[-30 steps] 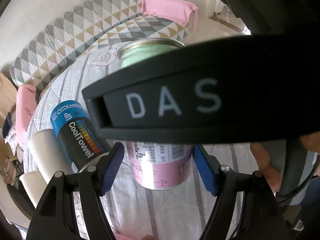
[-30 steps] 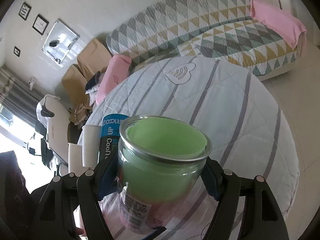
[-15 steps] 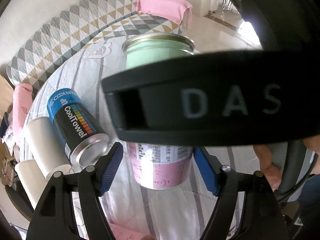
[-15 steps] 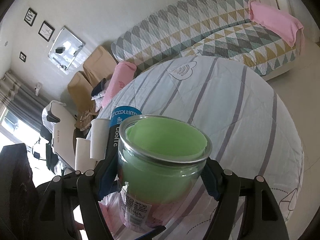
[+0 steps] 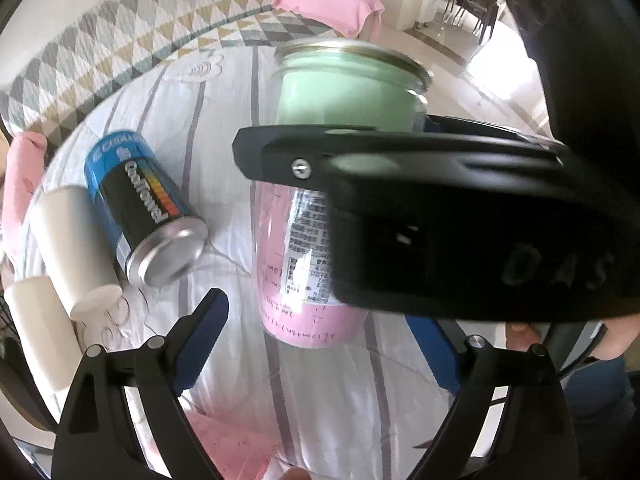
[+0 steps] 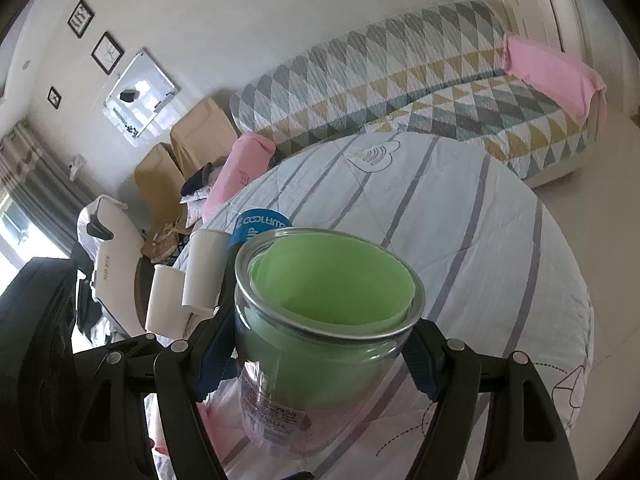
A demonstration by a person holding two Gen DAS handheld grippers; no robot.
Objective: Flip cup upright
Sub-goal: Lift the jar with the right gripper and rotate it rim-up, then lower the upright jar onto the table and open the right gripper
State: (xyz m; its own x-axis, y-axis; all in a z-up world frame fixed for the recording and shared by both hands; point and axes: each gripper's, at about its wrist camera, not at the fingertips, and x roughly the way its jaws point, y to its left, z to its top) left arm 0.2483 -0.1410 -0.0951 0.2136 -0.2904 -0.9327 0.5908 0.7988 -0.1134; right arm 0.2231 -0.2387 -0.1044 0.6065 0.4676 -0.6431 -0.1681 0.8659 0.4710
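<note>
A blue and black can (image 5: 142, 216) is lying on its side on the striped quilt (image 5: 224, 120), its silver end facing the left camera. Two white paper cups (image 5: 70, 244) are lying just beside it, one partly tucked into the other. A sofa with a triangle-pattern cover (image 6: 420, 80) is standing behind the quilt, with a pink cushion (image 6: 556, 76) resting on its end. Brown cardboard boxes (image 6: 200, 132) are leaning against the wall. A whiteboard (image 6: 140, 96) and small framed pictures (image 6: 106, 53) are hanging above them.
</note>
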